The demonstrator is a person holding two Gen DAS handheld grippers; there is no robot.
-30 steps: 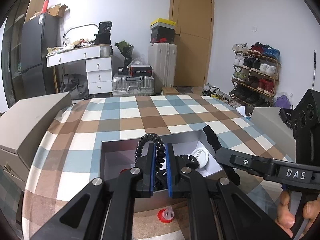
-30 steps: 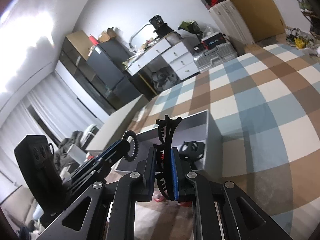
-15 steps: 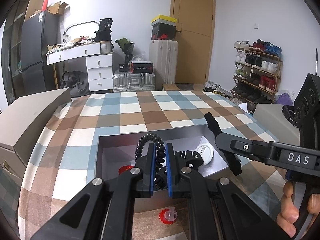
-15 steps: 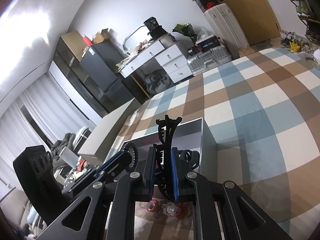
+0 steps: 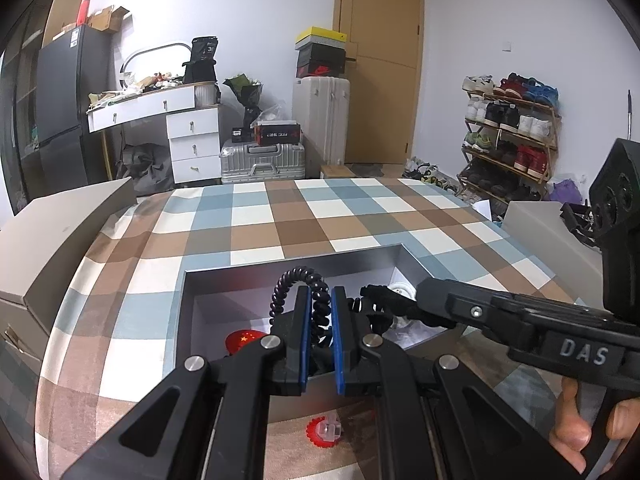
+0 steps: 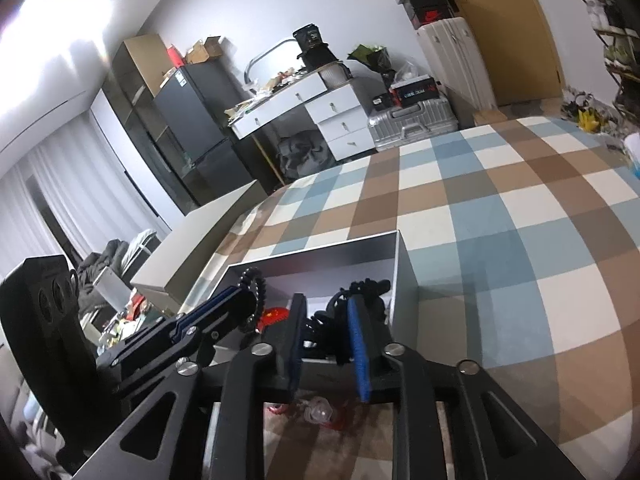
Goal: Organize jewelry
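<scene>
The right gripper (image 6: 326, 344) has opened, dropping its black hair clip (image 6: 362, 294) into the box (image 5: 288, 268); the left gripper (image 5: 320, 340) stays clamped on the coiled hair tie (image 5: 298, 282).

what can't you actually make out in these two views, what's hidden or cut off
- Left wrist view: the box floor near its front wall, hidden by the left gripper, shut on a black coil hair tie.
- Left wrist view: the white round item, mostly behind the right gripper's arm.
- Right wrist view: the black items under the open right gripper, tangled and dark.
- Both views: the red clip in front of the box, partly covered, blurred.
</scene>
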